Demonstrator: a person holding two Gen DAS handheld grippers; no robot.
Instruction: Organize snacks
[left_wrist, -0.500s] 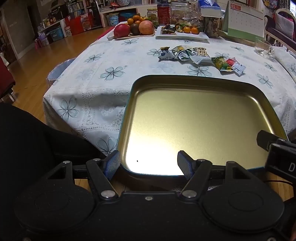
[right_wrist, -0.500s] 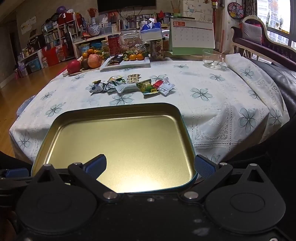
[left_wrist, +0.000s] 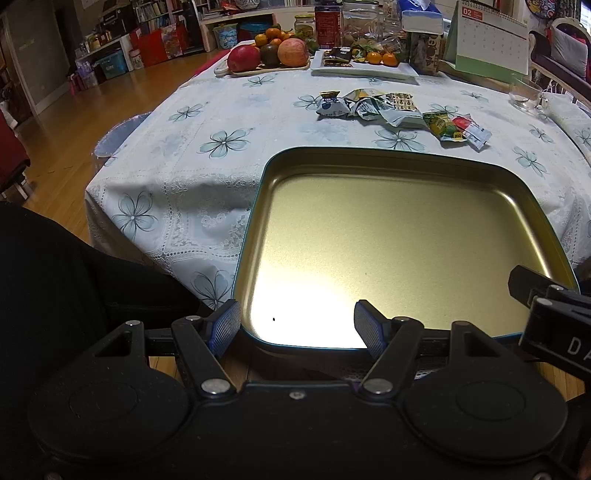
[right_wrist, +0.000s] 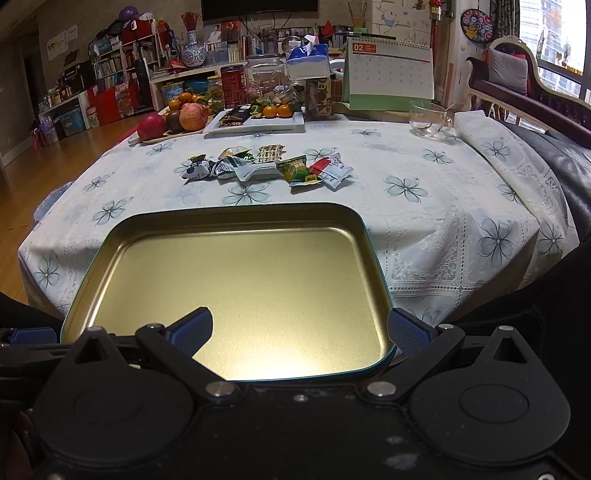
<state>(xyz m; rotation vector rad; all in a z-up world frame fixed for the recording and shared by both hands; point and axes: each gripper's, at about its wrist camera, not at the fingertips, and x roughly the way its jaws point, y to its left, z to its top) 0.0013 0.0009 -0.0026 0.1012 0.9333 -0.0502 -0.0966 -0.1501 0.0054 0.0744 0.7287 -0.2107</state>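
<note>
Several snack packets (right_wrist: 266, 168) overlap, labels too small to read

You can read very little here. On the desk calendar (right_wrist: 389, 72), standing at the upper right of the right wrist view, the red header strip shows the number "02"; the small words next to it and the day numbers in the grid are too small to read. The same "02" shows on it in the left wrist view, at the upper right. At the right edge of that view, you see the white letters "DA" on the black body of the right gripper (left_wrist: 554, 325). The prints on the snack packets (right_wrist: 266, 168) and on the red can (right_wrist: 233, 85) are too blurred to read.
</note>
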